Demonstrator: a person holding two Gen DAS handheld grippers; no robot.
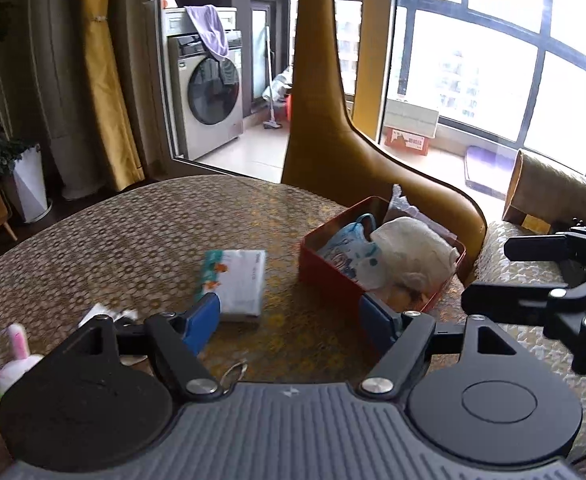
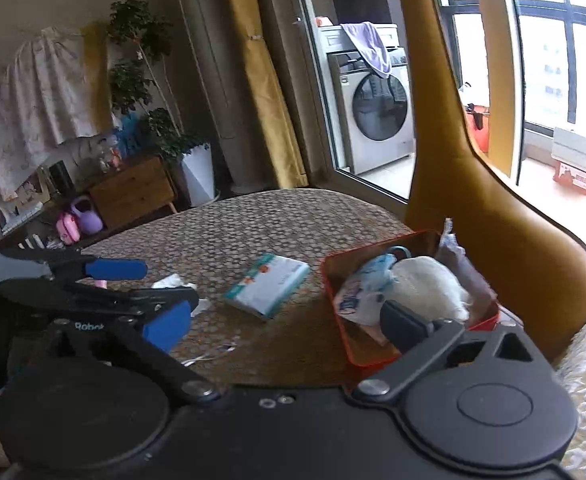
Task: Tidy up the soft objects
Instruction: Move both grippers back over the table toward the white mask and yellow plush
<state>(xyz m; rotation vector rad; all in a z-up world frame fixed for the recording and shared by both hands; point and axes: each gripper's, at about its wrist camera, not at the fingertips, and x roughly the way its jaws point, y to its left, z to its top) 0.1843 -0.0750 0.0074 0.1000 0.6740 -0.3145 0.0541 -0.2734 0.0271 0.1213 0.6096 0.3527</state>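
While both your grippers hang over the near edge of the worktop [image 1: 133, 224], neither is carrying anything. Your left gripper [image 1: 289, 320] has its blue fingers [image 1: 203, 320] spread apart with only patterned cloth between them, and your right gripper [image 2: 285, 320] stands wide, one blue pad low on the left and one dark pad against the box, nothing clamped.

Closest to you on the left sits a small plush bunny [image 1: 15, 360], white and pink, fuzzy, not yet sorted. Just past it lies a crumpled white scrap [image 1: 105, 314], probably tissue or a wrapper; it's partly hidden behind the finger linkage, so I can't call it. A thin metal ring [image 1: 235, 372] lies near the gripper body.

Further out, the tissue pack [image 2: 267, 286] lies flat, a soft rectangular packet in glossy white and teal film, near the box and not in it.

Beyond that, the red box [image 1: 325, 276], rigid, shallow and rectangular, already holds a printed blue and white pouch [image 1: 353, 252], a rumpled white cloth bundle [image 1: 413, 252] and a clear crinkly bag [image 1: 403, 204] at the back.

So you're partway: the box is filling, while the pack, the bunny and the scrap look left to go.
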